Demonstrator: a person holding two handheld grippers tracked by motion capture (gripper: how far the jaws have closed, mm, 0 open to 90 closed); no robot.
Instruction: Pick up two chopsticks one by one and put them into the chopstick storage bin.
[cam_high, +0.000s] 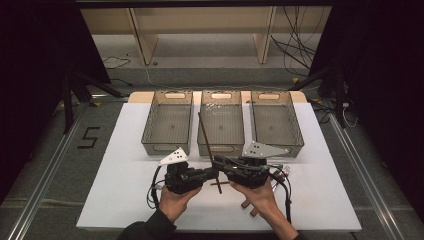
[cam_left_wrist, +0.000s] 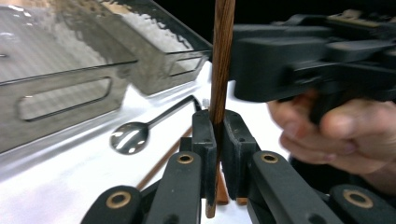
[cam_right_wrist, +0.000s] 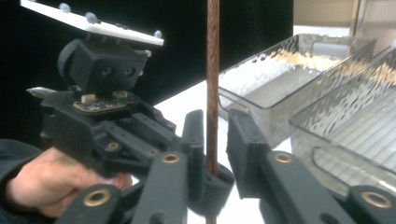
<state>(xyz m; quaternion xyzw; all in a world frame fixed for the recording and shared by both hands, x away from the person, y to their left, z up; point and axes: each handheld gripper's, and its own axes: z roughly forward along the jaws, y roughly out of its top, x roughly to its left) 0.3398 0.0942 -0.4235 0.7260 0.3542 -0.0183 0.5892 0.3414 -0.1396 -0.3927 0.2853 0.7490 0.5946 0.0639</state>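
Clearly, a thin brown wooden stick (cam_high: 205, 137) is being passed between the two tools above the white table (cam_high: 120, 150). The left gripper (cam_left_wrist: 218, 140) is clenched on the stick's lower part; in its own view the jaws press the wood from both sides. The right gripper (cam_right_wrist: 215, 140) has its jaws around the same stick with a gap on each side, so it looks released, either about to take the stick or having just let it go; I cannot tell which. I judge the stick is held nearly upright so that one tool can grip above the other.

From the high view the stick leans toward 12 o'clock, its top over the middle tray (cam_high: 221, 122), which stands between the left tray (cam_high: 167, 122) and the right tray (cam_high: 276, 120). A metal spoon (cam_left_wrist: 133, 135) lies on the table near the trays, and more brown sticks (cam_high: 248, 207) lie at 5 o'clock from the hands. Open table remains at 9 and 3 o'clock; the tray walls are close at 12.
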